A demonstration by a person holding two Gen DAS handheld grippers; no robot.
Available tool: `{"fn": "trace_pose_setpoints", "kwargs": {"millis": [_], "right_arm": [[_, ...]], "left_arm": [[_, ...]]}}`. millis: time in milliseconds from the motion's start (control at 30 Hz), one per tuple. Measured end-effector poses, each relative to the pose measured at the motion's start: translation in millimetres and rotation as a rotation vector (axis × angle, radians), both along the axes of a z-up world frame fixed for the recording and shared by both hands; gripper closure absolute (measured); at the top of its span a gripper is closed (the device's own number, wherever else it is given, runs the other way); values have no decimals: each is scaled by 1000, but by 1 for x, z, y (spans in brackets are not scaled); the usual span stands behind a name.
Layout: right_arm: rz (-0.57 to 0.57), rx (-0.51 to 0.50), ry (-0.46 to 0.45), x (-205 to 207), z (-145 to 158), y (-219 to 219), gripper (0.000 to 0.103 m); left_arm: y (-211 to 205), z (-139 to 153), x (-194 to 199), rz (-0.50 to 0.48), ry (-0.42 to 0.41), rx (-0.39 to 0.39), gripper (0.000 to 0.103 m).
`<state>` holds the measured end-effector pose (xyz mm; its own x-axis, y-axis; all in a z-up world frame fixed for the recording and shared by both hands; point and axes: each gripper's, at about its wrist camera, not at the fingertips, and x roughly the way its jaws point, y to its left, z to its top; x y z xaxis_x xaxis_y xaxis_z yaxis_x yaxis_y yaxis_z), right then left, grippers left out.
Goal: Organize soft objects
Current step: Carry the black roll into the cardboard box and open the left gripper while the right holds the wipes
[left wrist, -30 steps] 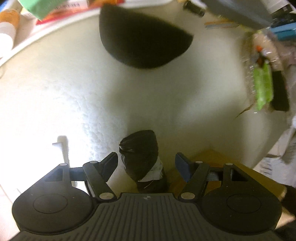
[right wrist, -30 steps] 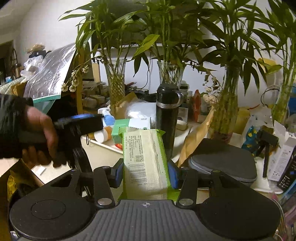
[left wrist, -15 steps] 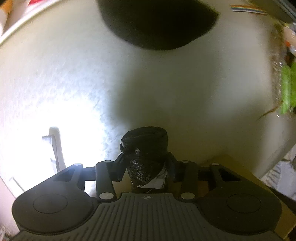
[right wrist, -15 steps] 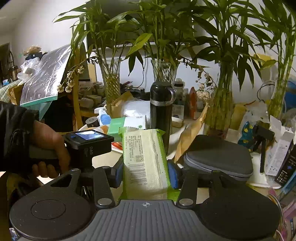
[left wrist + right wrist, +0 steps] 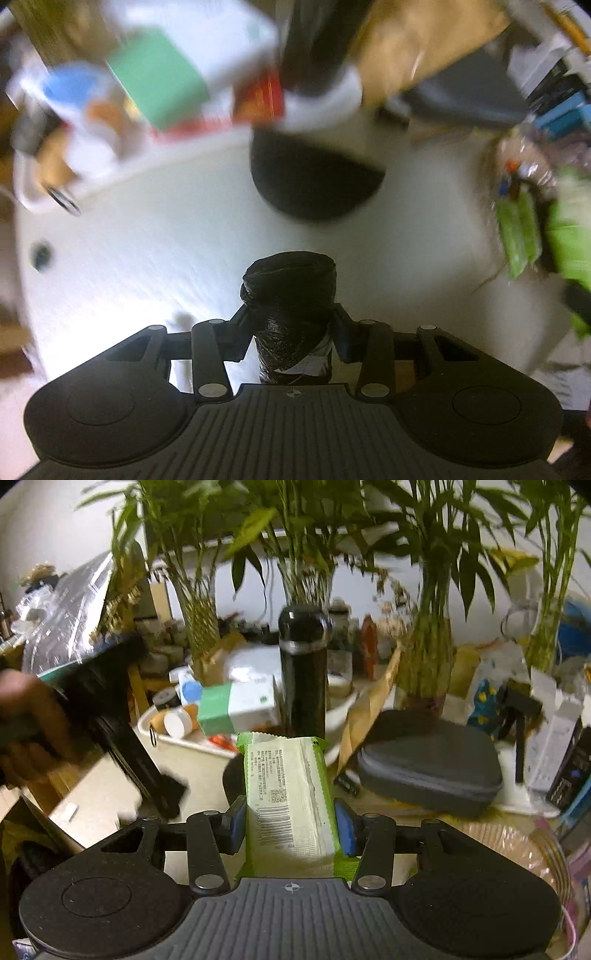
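In the left wrist view my left gripper (image 5: 288, 317) is shut on a black roll of plastic bags (image 5: 288, 295) with a white label at its base, held above the white tabletop (image 5: 147, 258). In the right wrist view my right gripper (image 5: 291, 823) is shut on a green-edged pack of wipes (image 5: 288, 797) that stands upright between the blue pads. The left gripper and the hand (image 5: 22, 716) that holds it show blurred at the left of the right wrist view.
A black round pad (image 5: 314, 181) lies on the table beyond the roll. A black flask (image 5: 303, 672), a white tray (image 5: 177, 742) of boxes and tubes, a grey zip case (image 5: 432, 768), plant vases and green packets (image 5: 521, 229) crowd the table's far side and right.
The left gripper closed on the black roll and lifted it off the table, so more of the table shows. The right gripper kept its hold on the wipes.
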<state>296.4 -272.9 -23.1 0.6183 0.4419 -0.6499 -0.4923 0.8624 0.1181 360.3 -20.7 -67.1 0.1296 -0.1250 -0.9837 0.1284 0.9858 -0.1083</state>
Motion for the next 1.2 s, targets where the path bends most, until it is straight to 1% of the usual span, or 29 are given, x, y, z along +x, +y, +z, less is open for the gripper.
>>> {"fn": "trace_pose_setpoints", "kwargs": {"millis": [33,67,133,167,233,267,333,400,533,633,733,967,1067,1200], "right_arm": [[-6,-17,7,0,-2,2,52],[-12,-31,11,0,-3,4,52],[-9,-41,12,-3,-4,7,52],[-7,-42,11,-5,-4,8,52],[-6,-42,-4,-11,0,9,52],[-6,-37,-12,-13,2,8,52],[-12,-17,-25,-18,7,5,52],[-15,10,-22,-20,8,-1,52],[-48,35,6,-21,4,-11,52],[-64,72,16,-26,9,-16,52],[-56,75,0,-40,25,-13,52],[-12,46,-82,-85,69,1,52],[4,43,-107,-104,80,5,52],[24,31,-132,-123,87,11,52]], "left_arm": [[1,10,-4,-10,-44,8,61],[3,23,-9,-3,-95,14,61],[6,43,-21,9,-170,20,61],[6,55,-30,1,-221,16,61],[6,73,-49,0,-292,5,61],[0,78,-50,7,-317,2,61],[3,91,-66,12,-376,5,61],[10,101,-79,24,-417,5,61],[19,118,-102,53,-488,-20,61],[27,129,-120,65,-533,-42,61],[31,142,-137,67,-581,-57,61],[33,170,-177,50,-671,-78,61],[34,178,-193,35,-690,-95,61],[33,182,-210,13,-705,-102,61]]}}
